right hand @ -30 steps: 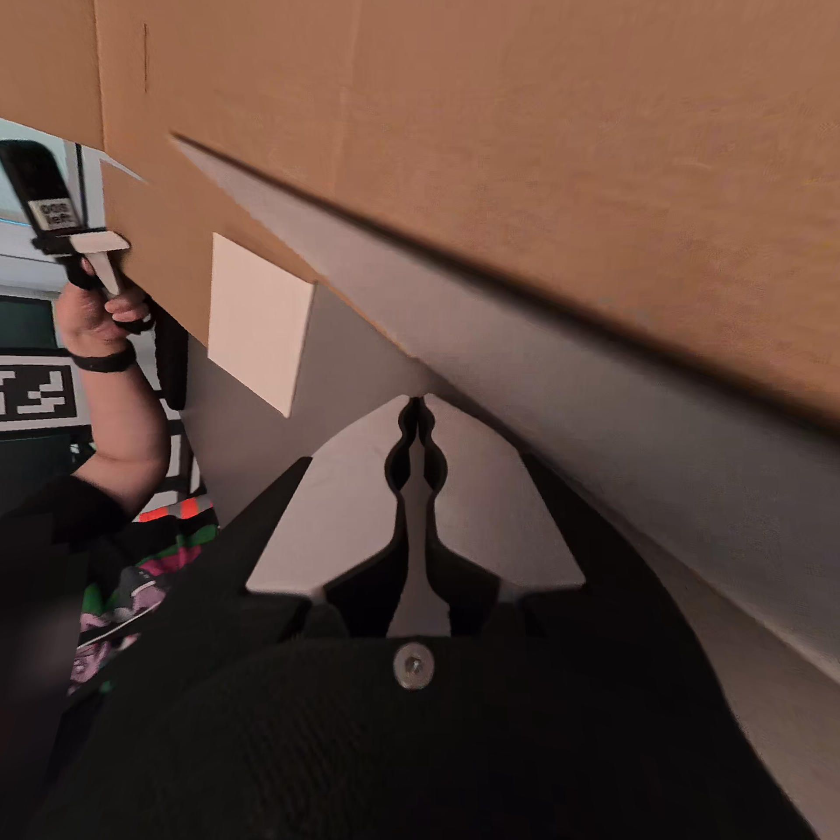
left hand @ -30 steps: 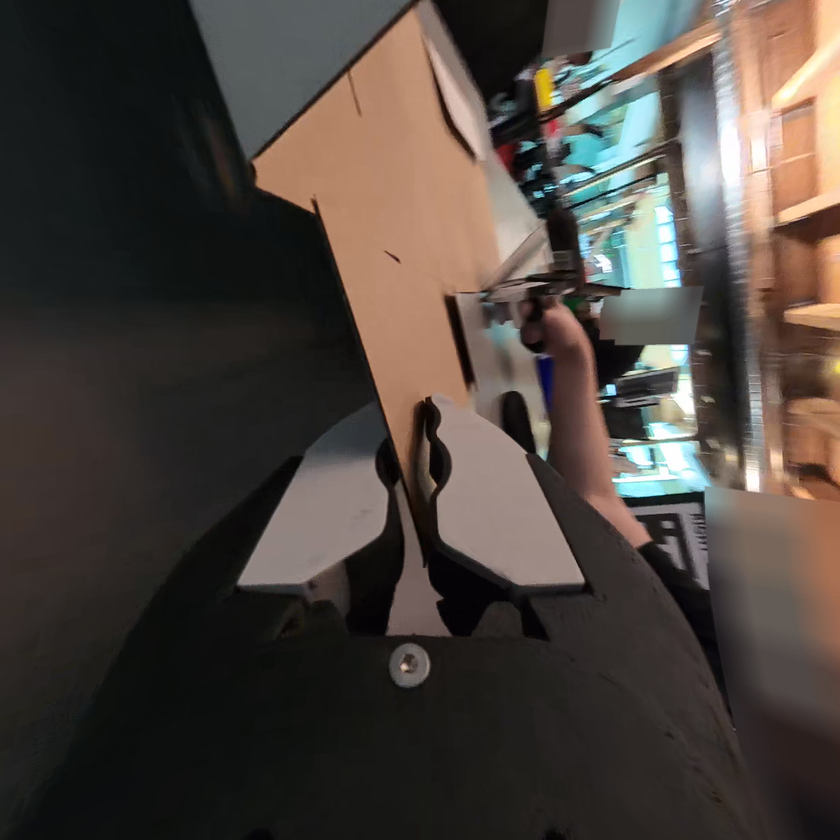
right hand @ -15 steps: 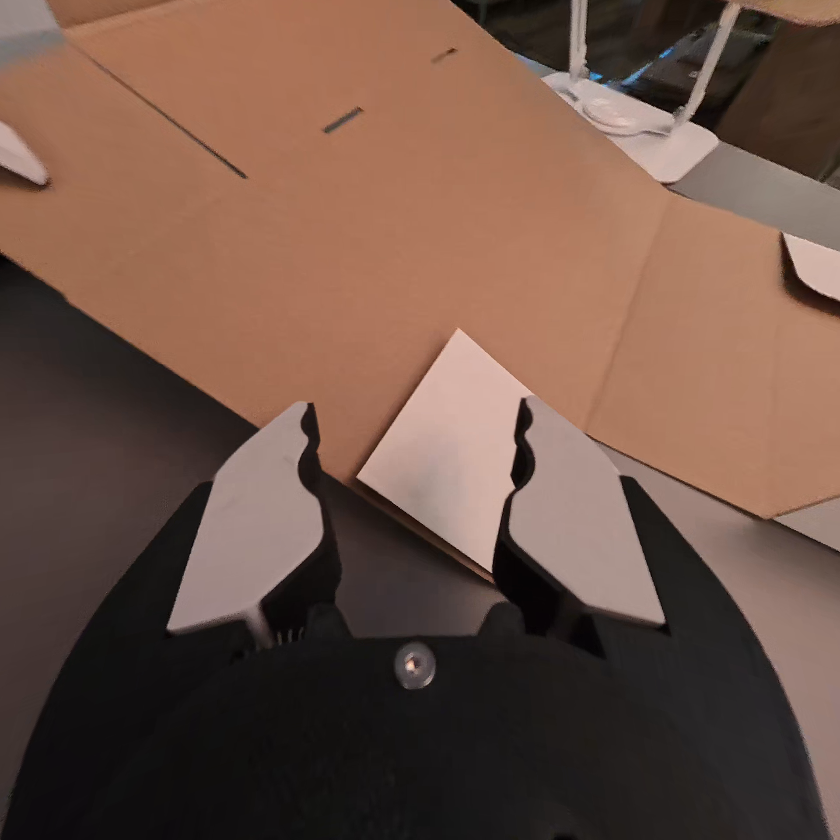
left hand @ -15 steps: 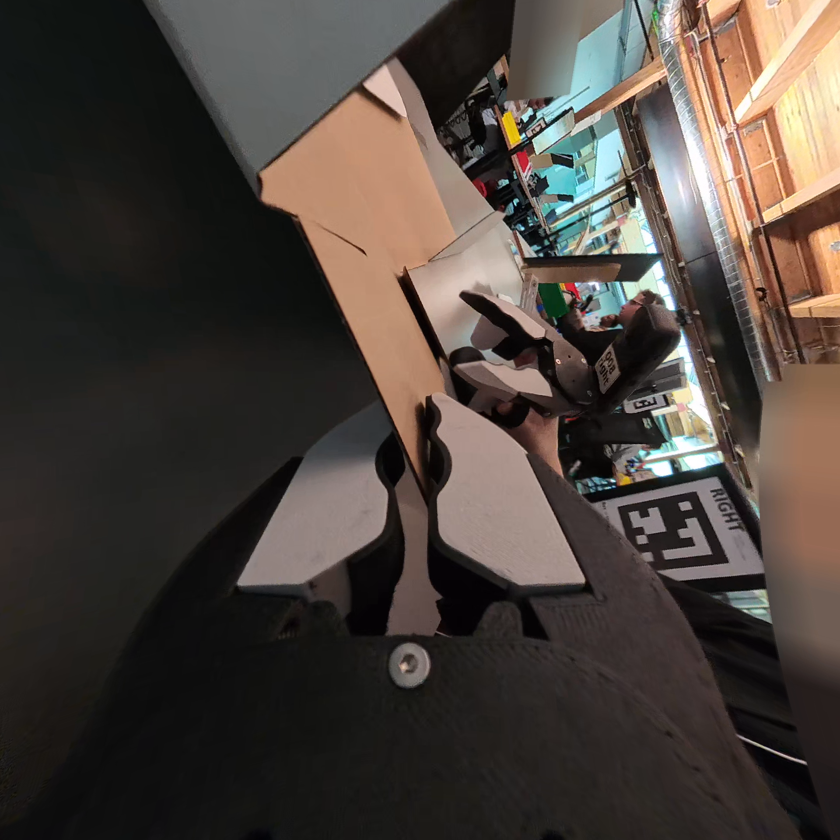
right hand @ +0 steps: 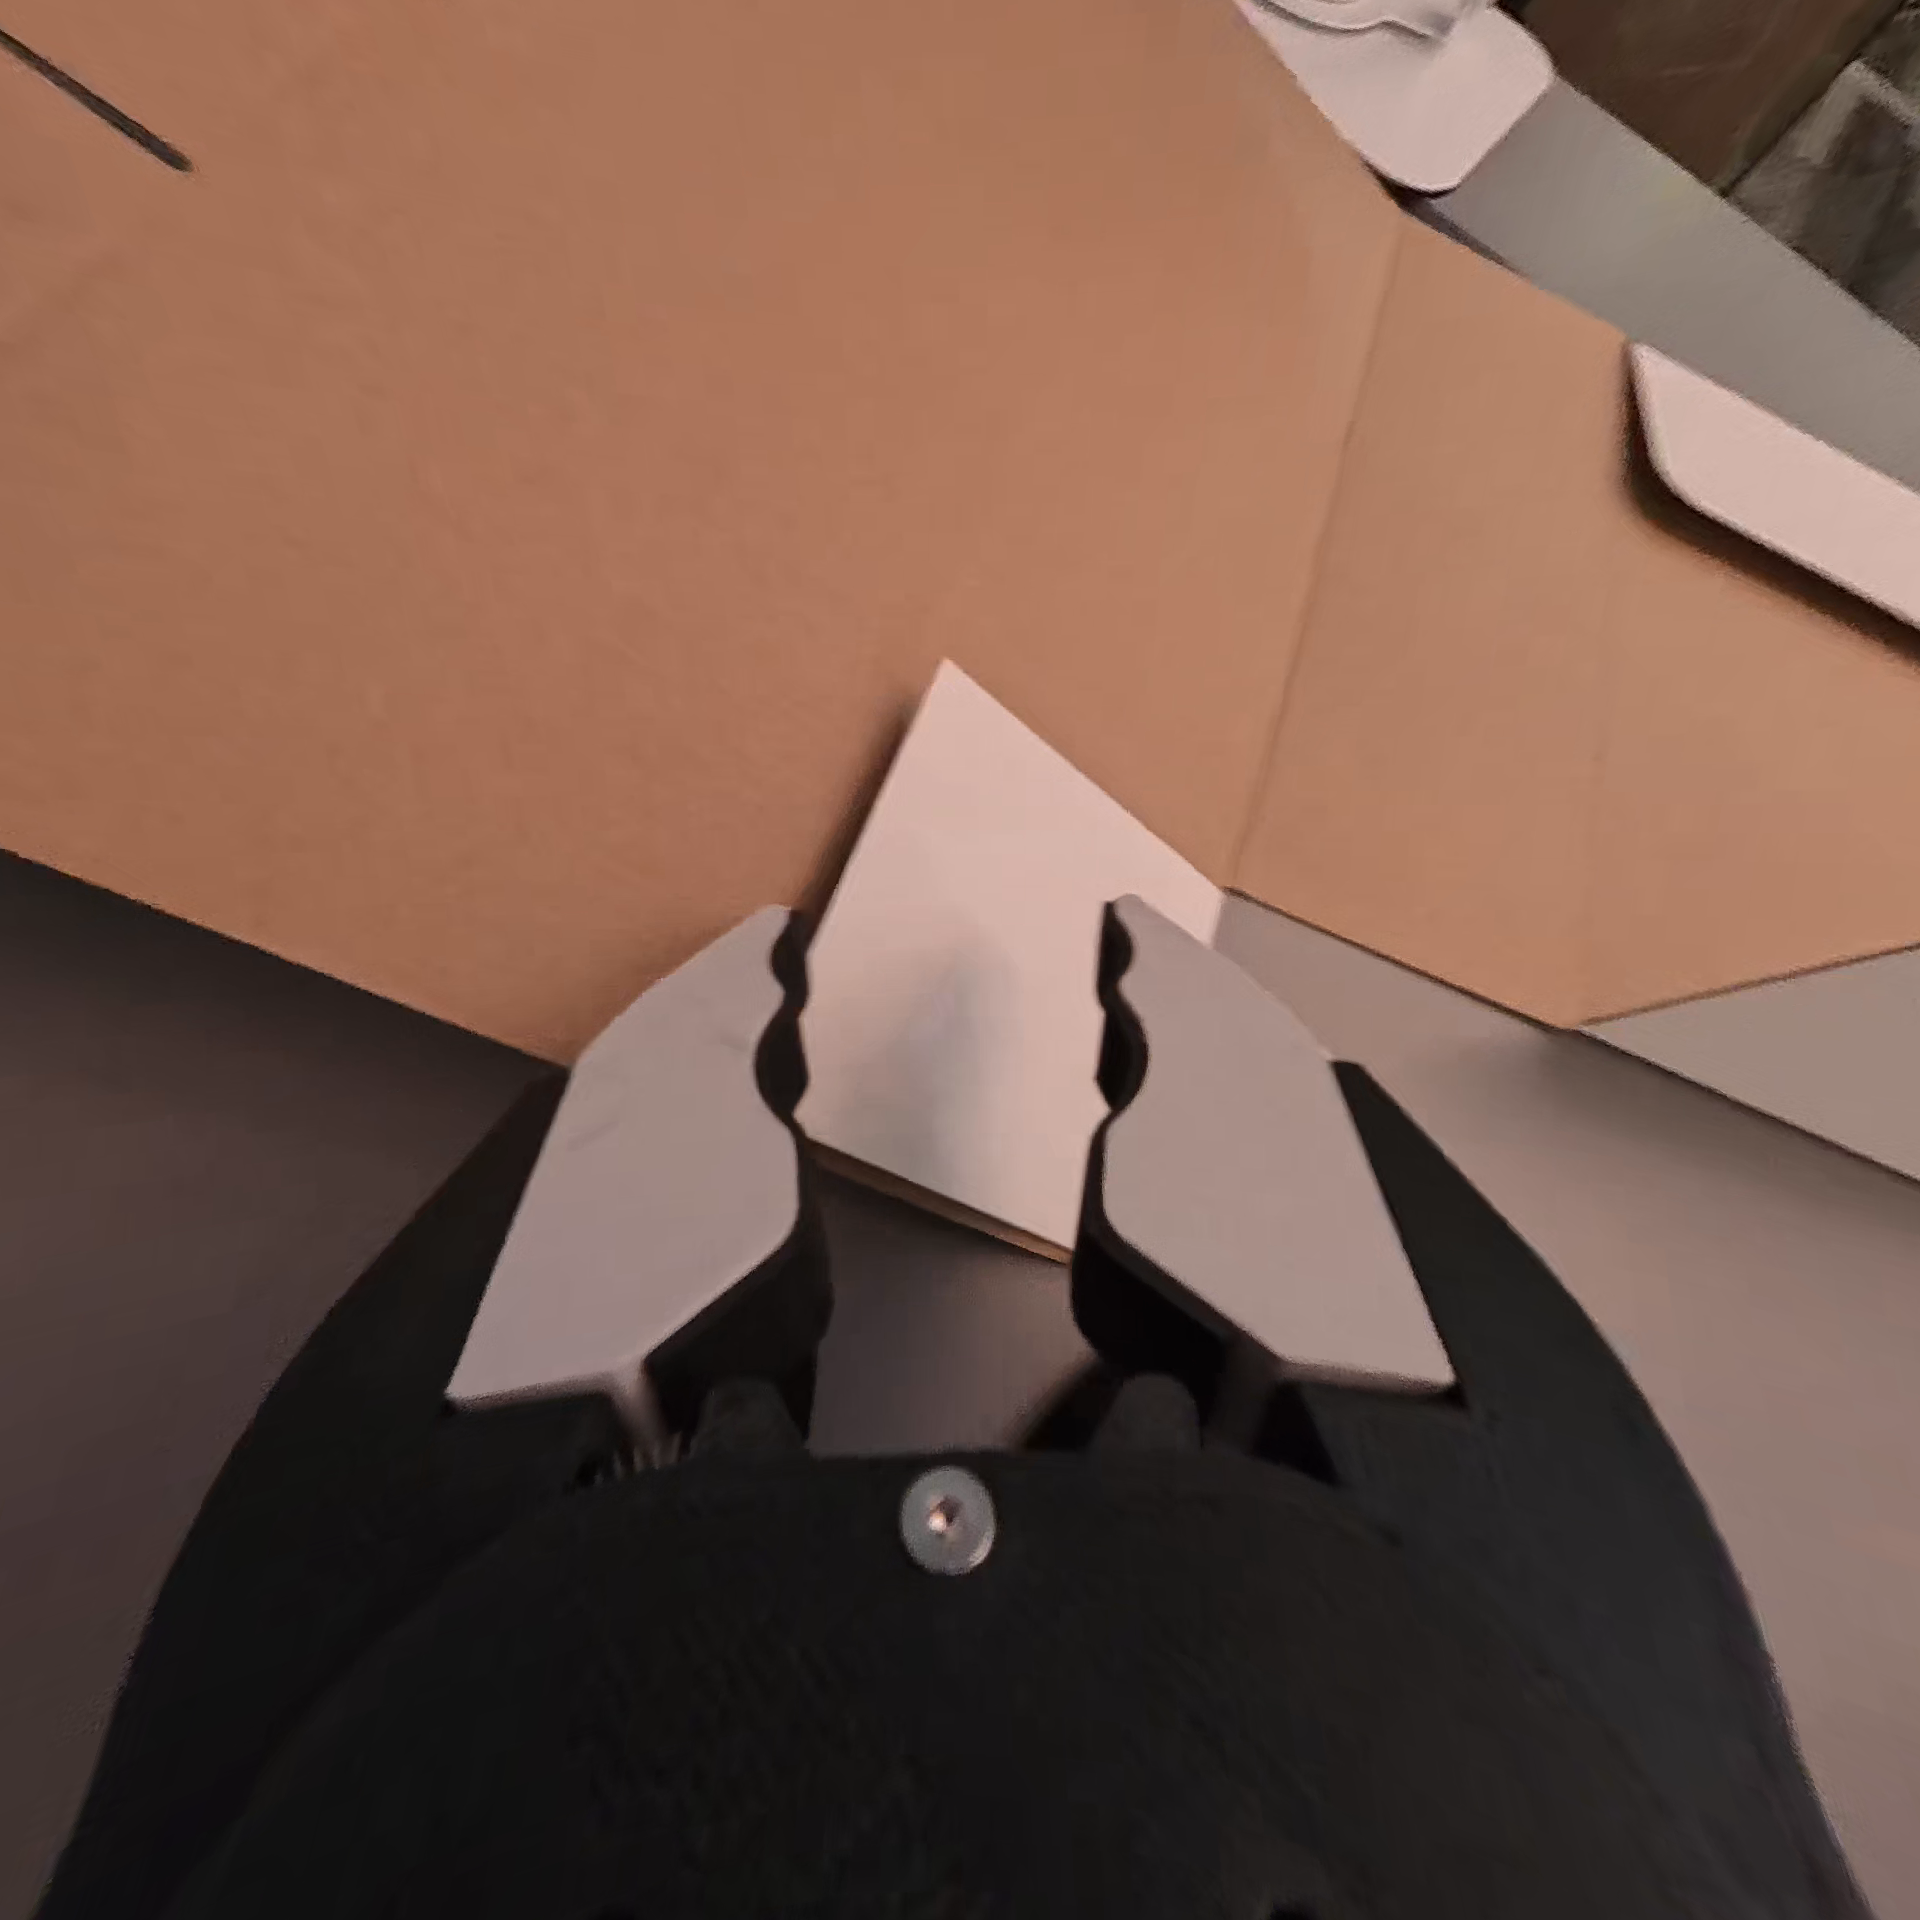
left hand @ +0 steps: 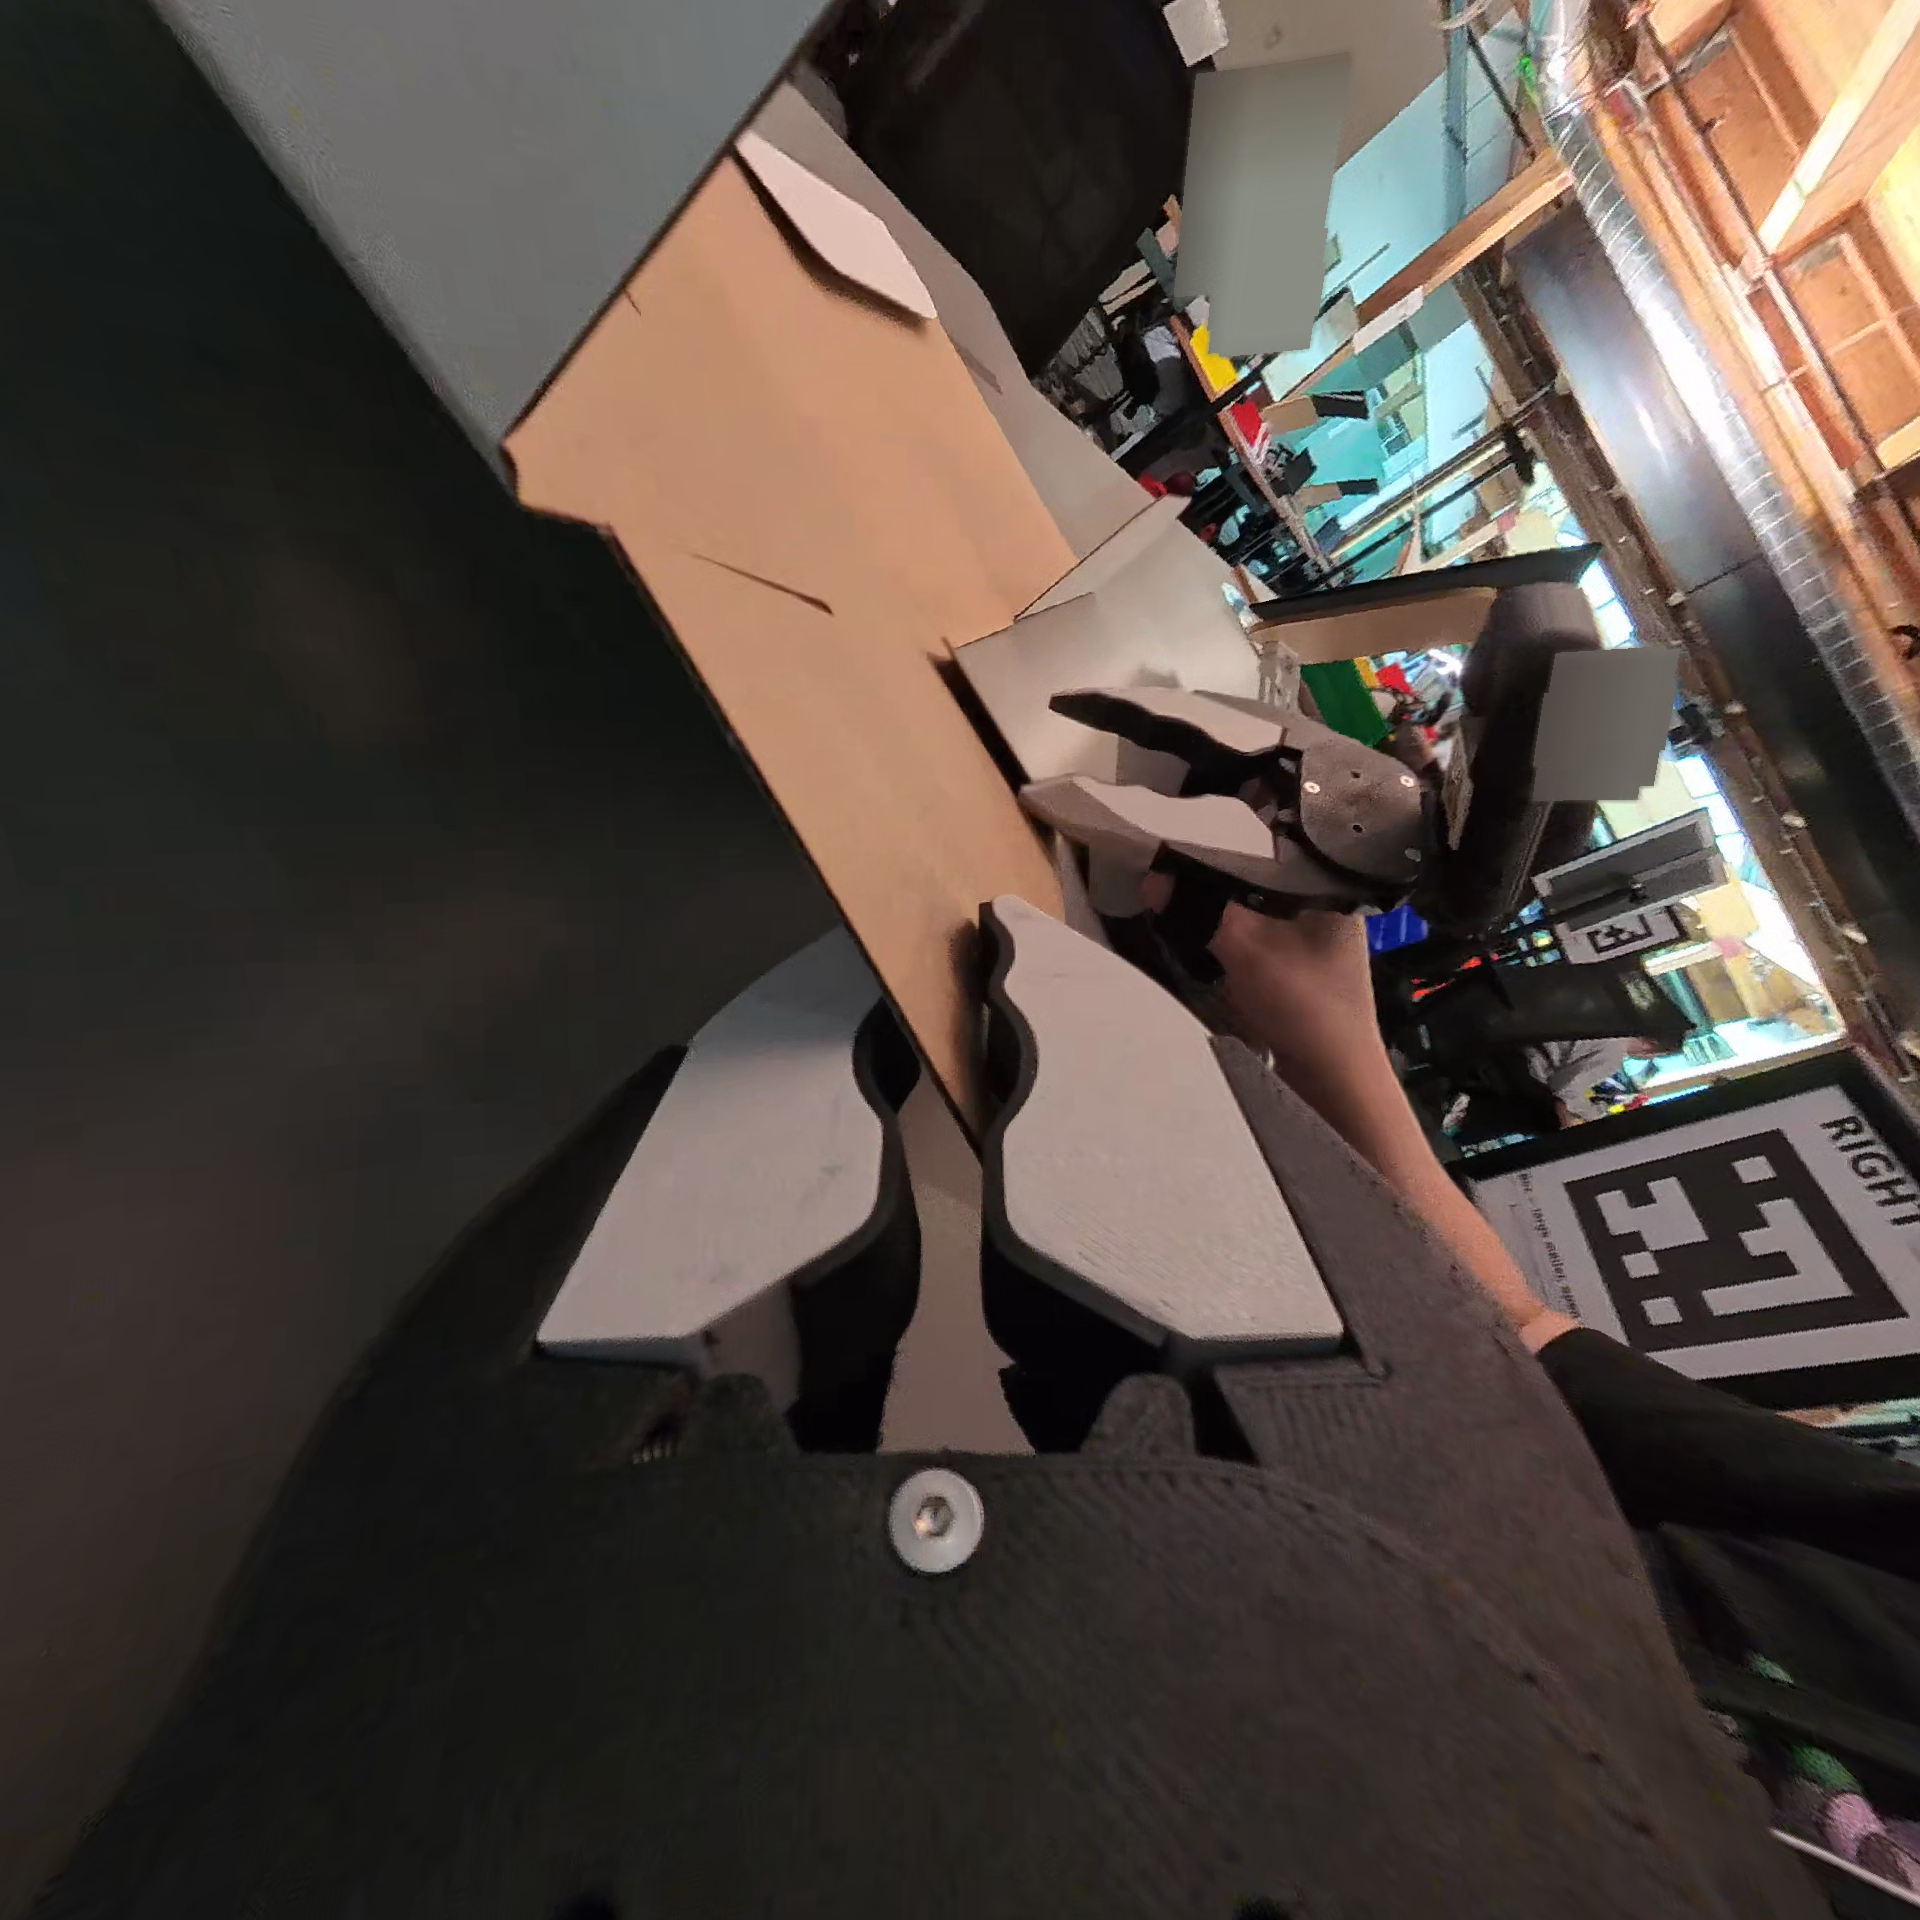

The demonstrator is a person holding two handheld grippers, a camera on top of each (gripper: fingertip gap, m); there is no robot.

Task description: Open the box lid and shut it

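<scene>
Pinching the box lid (left hand: 831, 665), left hand-held gripper (left hand: 951, 997); right hand-held gripper (right hand: 951, 961) agape.

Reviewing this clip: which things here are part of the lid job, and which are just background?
Job:
- cardboard lid
- white tab on the lid's edge
- left claw, shut on the lid
- right claw, open at the tab

Background:
- white stand base
- shelving
- square-pattern marker board

Box lid (left hand: 831, 582): brown inside, white tab (right hand: 997, 997). My fingers (right hand: 644, 1174): grey faces, black bodies. Table (right hand: 208, 1091): dark grey.
</scene>
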